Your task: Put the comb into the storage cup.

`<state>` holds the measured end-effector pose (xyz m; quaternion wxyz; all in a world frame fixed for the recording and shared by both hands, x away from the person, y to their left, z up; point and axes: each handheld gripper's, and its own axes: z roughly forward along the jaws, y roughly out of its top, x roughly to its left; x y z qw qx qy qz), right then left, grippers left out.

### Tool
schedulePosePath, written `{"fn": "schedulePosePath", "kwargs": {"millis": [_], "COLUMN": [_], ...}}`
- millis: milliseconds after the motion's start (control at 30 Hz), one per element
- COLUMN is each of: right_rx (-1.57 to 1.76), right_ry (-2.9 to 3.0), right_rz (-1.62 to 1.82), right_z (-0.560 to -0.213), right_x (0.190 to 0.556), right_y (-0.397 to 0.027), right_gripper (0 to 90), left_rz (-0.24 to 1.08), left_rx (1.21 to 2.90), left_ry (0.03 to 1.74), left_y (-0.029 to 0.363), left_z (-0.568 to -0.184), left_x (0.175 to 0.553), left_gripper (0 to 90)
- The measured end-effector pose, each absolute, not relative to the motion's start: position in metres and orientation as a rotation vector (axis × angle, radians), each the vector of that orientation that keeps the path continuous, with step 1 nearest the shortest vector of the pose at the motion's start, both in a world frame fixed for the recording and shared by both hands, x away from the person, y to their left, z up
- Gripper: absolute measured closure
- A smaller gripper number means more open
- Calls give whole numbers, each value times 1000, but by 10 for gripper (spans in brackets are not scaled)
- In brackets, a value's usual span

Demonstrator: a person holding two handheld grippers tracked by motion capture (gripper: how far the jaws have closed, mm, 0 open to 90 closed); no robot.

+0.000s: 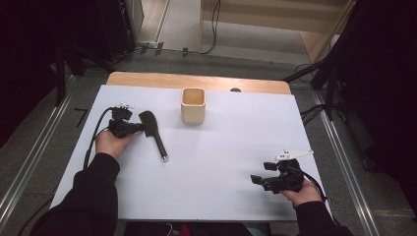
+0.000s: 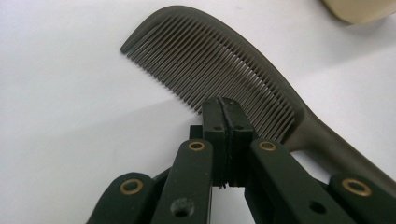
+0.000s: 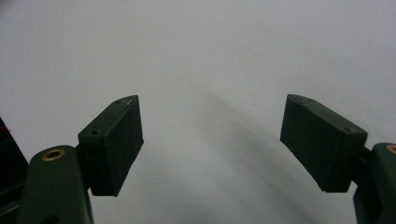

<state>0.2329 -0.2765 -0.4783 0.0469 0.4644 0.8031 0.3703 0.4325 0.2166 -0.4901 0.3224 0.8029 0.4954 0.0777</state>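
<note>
Nearest the camera, at the front right of the white tabletop (image 1: 211,172), the right gripper (image 1: 256,180) is resting in the person's right hand (image 1: 302,192), its fingers (image 3: 112,144) standing spread wide with nothing but bare white surface between them. Black sleeves are coming in from the bottom edge on both sides. Farther in on the left, the left hand (image 1: 110,142) is holding the left gripper (image 2: 224,105) level, a cable trailing from it; its fingers (image 2: 214,135) are pressed flat together, pinching nothing, with their tips sitting just at the teeth of the dark comb (image 1: 152,132). The comb is lying flat on the left half of the tabletop, toothed head toward the far side and its handle slanting back toward the person, ending in a small light tip. Nothing is lying between the gripper and the comb. Beyond the comb, near the middle of the far side, a pale square cup (image 1: 193,105) is standing upright and open, well apart from both grippers. Behind it a strip of bare wood is showing at the tabletop's far edge, and cables are running across the grey floor (image 1: 255,51)
</note>
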Motion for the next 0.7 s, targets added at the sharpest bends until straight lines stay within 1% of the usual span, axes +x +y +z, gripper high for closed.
{"fn": "schedulePosePath", "kwargs": {"millis": [333, 700], "right_rx": [1420, 1426], "right_ry": [2452, 2447], "right_rz": [1131, 1130], "right_z": [-478, -479], "right_x": [231, 231], "right_y": [-278, -278], "right_gripper": [194, 194], "left_rz": [179, 156], "left_rx": [2125, 2141], "left_ry": [1236, 1189], "left_y": [193, 179], "left_z": [-492, -491], "left_x": [441, 442], "left_gripper": [900, 900]}}
